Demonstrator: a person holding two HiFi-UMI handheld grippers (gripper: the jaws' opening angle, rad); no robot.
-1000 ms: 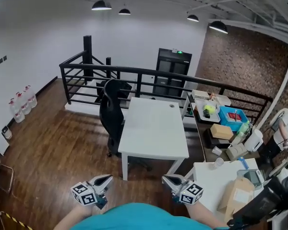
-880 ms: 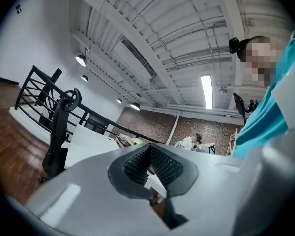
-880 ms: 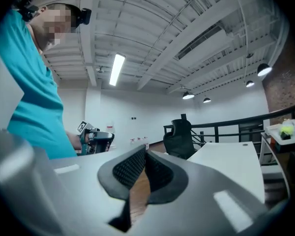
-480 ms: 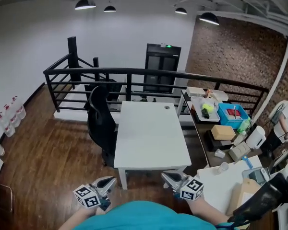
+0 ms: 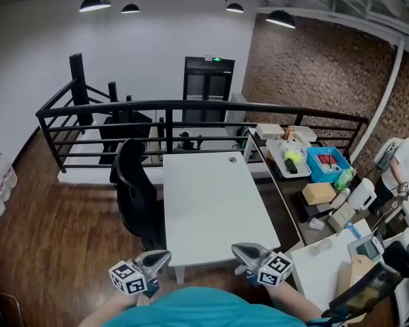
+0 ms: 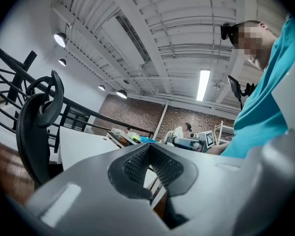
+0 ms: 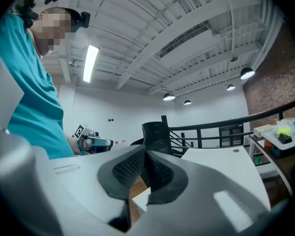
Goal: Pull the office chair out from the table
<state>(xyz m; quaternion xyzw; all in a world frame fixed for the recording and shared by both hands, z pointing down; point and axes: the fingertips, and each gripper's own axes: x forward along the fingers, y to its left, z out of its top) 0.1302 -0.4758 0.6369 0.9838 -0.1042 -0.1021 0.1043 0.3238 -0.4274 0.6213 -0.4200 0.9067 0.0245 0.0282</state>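
Left gripper (image 6: 148, 146): fingers (image 6: 135, 165) pressed together, nothing between them. Right gripper (image 7: 146, 154): fingers (image 7: 129, 168) also closed, empty. Both 2 grippers are held low by the near short end of the white rectangular worktop (image 5: 211, 203), apart from it, pointing away from the person. The black high-backed office chair (image 5: 133, 193) is tucked against the worktop's left long side, backrest upright, seat facing the worktop. The worktop's long axis runs away toward the black metal railing (image 5: 191, 104). Dark wooden floor (image 5: 54, 230) lies beneath.
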